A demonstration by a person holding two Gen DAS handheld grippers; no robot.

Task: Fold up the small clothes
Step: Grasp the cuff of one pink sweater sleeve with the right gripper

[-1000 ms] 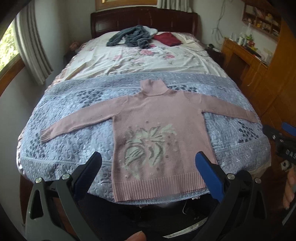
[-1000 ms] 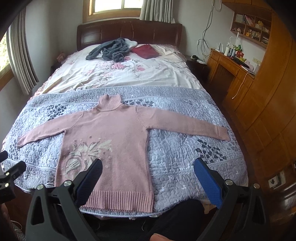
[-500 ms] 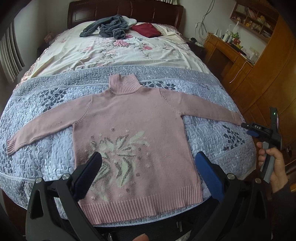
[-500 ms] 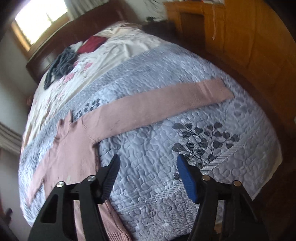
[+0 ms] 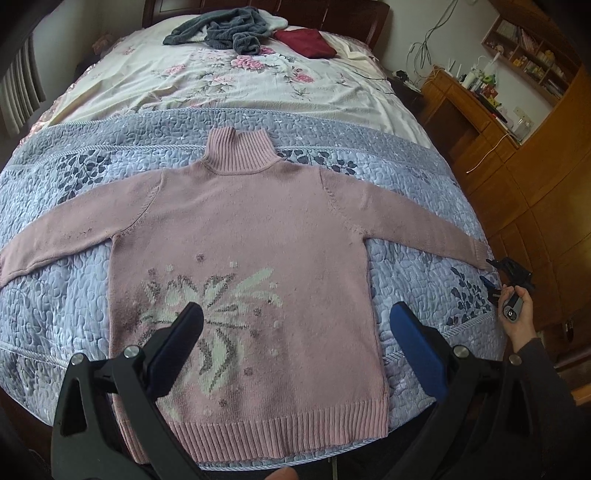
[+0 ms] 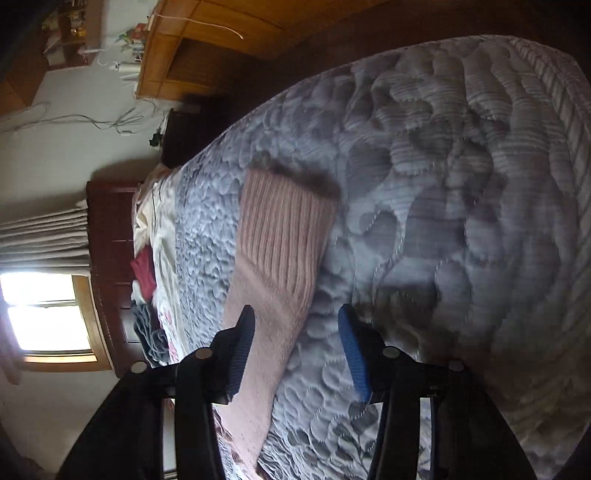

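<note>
Pink knitted turtleneck sweater [image 5: 251, 236] spread flat on grey-blue quilted bedspread [image 5: 417, 266]. Left gripper [image 5: 295, 332] held wide above hem. Right gripper [image 6: 295, 332] parted, straddling ribbed cuff [image 6: 284, 221] near bed edge.

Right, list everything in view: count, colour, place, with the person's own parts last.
turtleneck sweater: one, pink, spread flat on the quilt, sleeves out
quilt: one, grey-blue, over the bed's near half
floral sheet: one, cream, far half
towel: one, grey, crumpled near the headboard
red cloth: one, dark red, beside the towel
headboard: one, dark wood
desk: one, wooden, right of the bed
left tongs: open, above the sweater hem
right tongs: open, at the right sleeve cuff
right hand: one, holding the right tongs
</note>
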